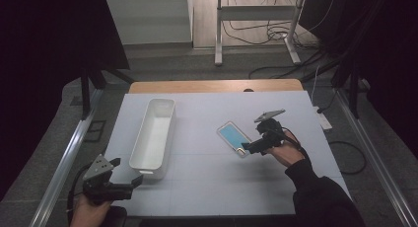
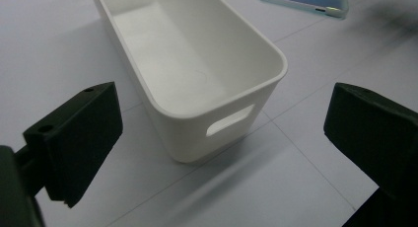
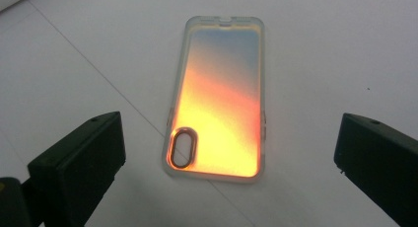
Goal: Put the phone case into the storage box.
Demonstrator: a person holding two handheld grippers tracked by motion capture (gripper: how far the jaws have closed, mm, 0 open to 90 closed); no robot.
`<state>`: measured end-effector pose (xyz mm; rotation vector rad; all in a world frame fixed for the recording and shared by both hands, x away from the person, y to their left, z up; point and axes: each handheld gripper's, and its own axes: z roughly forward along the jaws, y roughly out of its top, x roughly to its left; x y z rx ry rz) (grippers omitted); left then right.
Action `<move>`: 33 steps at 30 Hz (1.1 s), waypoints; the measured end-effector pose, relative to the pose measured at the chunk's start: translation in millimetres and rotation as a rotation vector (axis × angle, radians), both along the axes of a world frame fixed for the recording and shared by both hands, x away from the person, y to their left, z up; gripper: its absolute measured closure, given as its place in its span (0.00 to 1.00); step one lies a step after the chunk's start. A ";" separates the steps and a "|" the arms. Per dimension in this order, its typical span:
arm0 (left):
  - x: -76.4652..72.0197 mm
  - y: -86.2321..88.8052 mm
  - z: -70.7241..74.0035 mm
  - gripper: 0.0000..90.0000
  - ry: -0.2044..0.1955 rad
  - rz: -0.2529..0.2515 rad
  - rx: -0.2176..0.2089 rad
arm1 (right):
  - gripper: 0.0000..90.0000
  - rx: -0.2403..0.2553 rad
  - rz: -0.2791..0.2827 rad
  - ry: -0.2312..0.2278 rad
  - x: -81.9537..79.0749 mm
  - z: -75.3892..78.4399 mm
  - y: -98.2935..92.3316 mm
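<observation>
A phone case (image 1: 233, 137) lies flat on the white table, right of centre; it looks blue from above and glows orange to blue in the right gripper view (image 3: 219, 119), its camera hole nearest the jaws. My right gripper (image 1: 248, 149) hovers at its near end, jaws wide open (image 3: 229, 158) with the case between and just beyond them. A long white bin (image 1: 154, 137) stands empty left of centre. My left gripper (image 1: 128, 173) is open at the bin's near end (image 2: 217, 121), apart from it, facing the handle slot (image 2: 230, 121).
The white mat (image 1: 197, 187) covers a wooden tabletop (image 1: 212, 85). Metal rails (image 1: 66, 158) run along both sides. A desk frame (image 1: 256, 19) and floor cables (image 1: 345, 148) lie beyond the table. The phone case (image 2: 305, 1) sits past the bin in the left gripper view.
</observation>
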<state>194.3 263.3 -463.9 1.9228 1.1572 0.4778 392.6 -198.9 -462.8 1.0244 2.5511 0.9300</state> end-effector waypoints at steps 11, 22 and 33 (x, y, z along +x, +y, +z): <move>0.1 0.2 0.0 0.03 0.000 0.000 -0.001 | 0.00 -0.029 0.010 0.015 11.9 -5.5 13.4; 0.1 0.3 0.0 0.03 0.001 0.002 -0.002 | 0.39 -0.036 0.008 0.063 17.6 -5.9 19.9; -0.1 0.7 0.0 0.03 0.000 0.000 -0.005 | 1.00 -0.016 0.047 0.107 23.8 -7.2 18.2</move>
